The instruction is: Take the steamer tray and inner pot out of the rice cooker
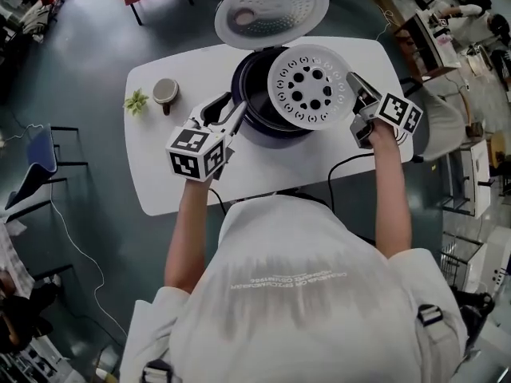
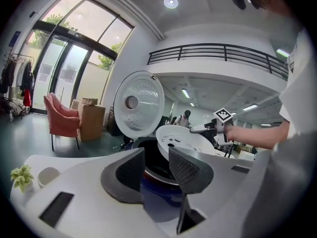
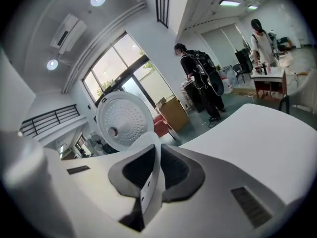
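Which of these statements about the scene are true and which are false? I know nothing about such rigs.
1. The rice cooker has its lid open. True.
2. The right gripper is shut on the rim of the steamer tray. True.
3. The steamer tray lies flat inside the cooker. False: it is tilted and raised above the cooker.
4. A cup and a small plant stand on the table. True.
5. The left gripper holds the cup. False: its fingers are apart and grip nothing, next to the cooker.
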Action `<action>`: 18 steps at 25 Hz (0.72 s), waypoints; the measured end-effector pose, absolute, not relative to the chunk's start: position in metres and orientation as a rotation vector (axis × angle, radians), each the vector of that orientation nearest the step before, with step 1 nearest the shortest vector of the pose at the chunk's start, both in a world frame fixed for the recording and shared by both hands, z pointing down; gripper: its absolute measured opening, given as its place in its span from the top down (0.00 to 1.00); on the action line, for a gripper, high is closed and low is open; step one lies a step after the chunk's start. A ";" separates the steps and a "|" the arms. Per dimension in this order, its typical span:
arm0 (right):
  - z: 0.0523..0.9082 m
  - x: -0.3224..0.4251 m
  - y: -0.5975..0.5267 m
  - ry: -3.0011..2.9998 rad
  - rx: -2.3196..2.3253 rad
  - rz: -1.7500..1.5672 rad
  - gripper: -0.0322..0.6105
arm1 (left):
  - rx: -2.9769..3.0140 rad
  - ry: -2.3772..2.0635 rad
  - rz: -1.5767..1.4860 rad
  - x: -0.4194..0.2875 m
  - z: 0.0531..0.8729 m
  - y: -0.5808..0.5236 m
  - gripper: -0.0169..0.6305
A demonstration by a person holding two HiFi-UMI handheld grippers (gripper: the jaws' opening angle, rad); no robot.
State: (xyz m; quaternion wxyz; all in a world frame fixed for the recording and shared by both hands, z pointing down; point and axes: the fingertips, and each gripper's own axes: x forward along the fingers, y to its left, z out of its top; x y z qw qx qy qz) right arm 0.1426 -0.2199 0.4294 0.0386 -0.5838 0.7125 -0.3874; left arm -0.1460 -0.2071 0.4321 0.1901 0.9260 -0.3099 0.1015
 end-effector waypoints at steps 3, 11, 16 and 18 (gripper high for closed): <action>0.429 0.160 -0.209 2.088 -1.769 -1.196 0.86 | 2.605 -0.829 0.294 -0.135 0.437 -0.206 0.72; 0.435 0.209 -0.182 1.940 -1.689 -1.191 0.86 | 2.657 -0.796 0.247 -0.086 0.420 -0.213 0.72; 0.455 0.249 -0.181 1.831 -1.471 -1.244 0.86 | 2.682 -0.805 0.227 -0.029 0.409 -0.208 0.72; 0.465 0.264 -0.186 1.788 -1.402 -1.269 0.86 | 2.678 -0.836 0.260 -0.012 0.411 -0.213 0.72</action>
